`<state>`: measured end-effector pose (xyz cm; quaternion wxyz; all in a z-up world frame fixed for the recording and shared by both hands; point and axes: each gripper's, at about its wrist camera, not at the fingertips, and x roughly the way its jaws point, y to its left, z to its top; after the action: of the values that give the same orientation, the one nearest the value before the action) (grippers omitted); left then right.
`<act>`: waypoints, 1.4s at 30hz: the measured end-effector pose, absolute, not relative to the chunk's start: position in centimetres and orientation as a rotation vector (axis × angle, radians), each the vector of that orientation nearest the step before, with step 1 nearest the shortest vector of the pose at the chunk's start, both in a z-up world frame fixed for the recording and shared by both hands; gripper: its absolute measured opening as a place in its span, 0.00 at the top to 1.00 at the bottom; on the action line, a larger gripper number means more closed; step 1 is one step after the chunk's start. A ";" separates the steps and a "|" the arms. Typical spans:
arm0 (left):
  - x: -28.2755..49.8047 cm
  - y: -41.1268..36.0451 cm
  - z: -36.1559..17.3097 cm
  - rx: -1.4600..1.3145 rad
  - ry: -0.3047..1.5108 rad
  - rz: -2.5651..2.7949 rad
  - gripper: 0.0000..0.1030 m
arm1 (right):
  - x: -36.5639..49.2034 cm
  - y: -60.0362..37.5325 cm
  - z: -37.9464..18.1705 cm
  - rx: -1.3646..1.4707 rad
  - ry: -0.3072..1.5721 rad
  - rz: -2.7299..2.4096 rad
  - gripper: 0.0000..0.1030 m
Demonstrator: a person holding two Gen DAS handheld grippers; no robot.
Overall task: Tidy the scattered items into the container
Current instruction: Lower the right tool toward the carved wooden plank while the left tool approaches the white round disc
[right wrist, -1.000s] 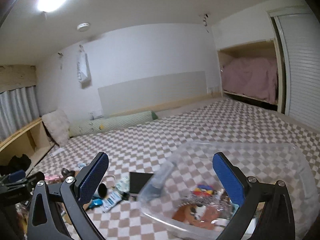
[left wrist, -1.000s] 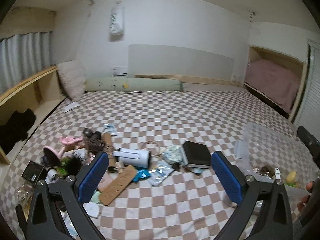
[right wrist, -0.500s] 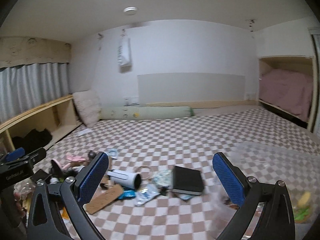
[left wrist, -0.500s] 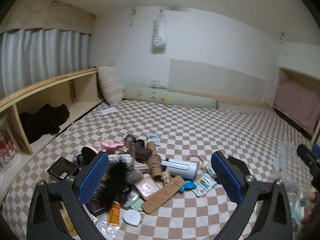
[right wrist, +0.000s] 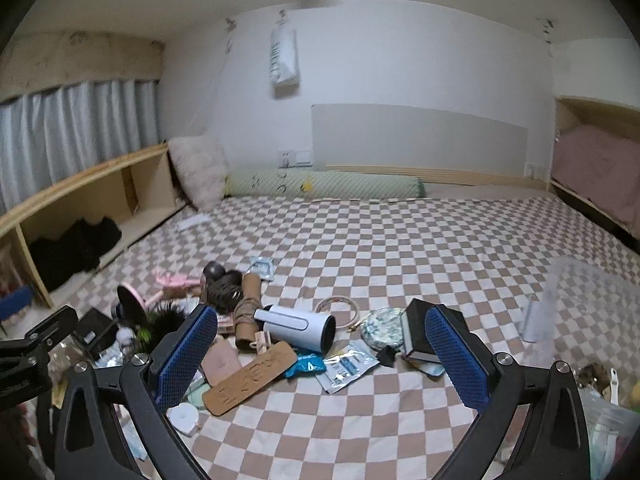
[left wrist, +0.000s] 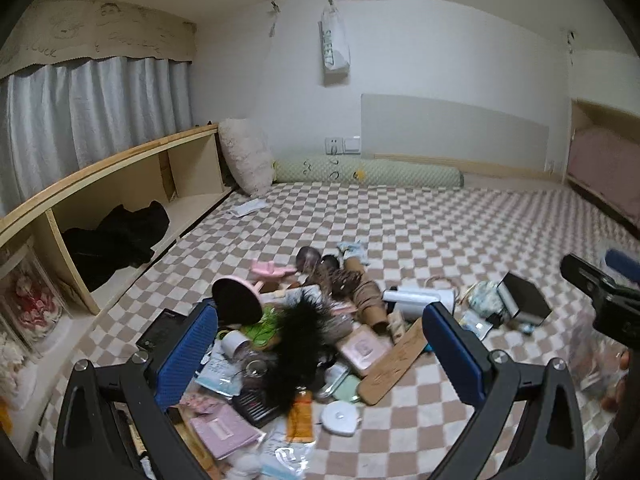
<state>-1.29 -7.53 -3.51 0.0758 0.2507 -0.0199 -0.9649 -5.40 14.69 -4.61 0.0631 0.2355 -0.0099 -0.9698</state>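
scattered items (left wrist: 320,332) lie heaped on the checkered blanket (right wrist: 400,248), w/ your left gripper (left wrist: 320,354) hovering over them, jaws spread wide, nothing between the blue pads (left wrist: 188,354). black feather tuft (left wrist: 298,328) sits mid-pile, wooden tag (left wrist: 394,362) & white tape measure (left wrist: 340,418) nearer you. your right gripper (right wrist: 322,354) is wide open too and empty, above the white cylinder (right wrist: 296,328) and black box (right wrist: 418,330). clear container (right wrist: 580,308) sits at right, a few bits already in it.
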 end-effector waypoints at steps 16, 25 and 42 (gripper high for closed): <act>-2.9 -11.2 -6.2 0.836 0.033 -2.810 0.00 | -11.2 10.0 -8.5 1.030 -0.013 -2.799 0.00; -4.8 -12.7 -9.4 1.007 0.104 -2.721 0.00 | -14.4 9.1 -13.1 1.211 -0.058 -2.676 0.00; -8.5 -10.6 -15.1 1.322 0.073 -2.624 0.00 | -17.2 9.7 -22.0 1.545 -0.355 -2.388 0.00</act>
<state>-8.52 -10.59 -15.07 0.1010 0.4476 0.0248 -0.8882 -17.19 9.66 -21.97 0.1370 0.5340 -0.1228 -0.8252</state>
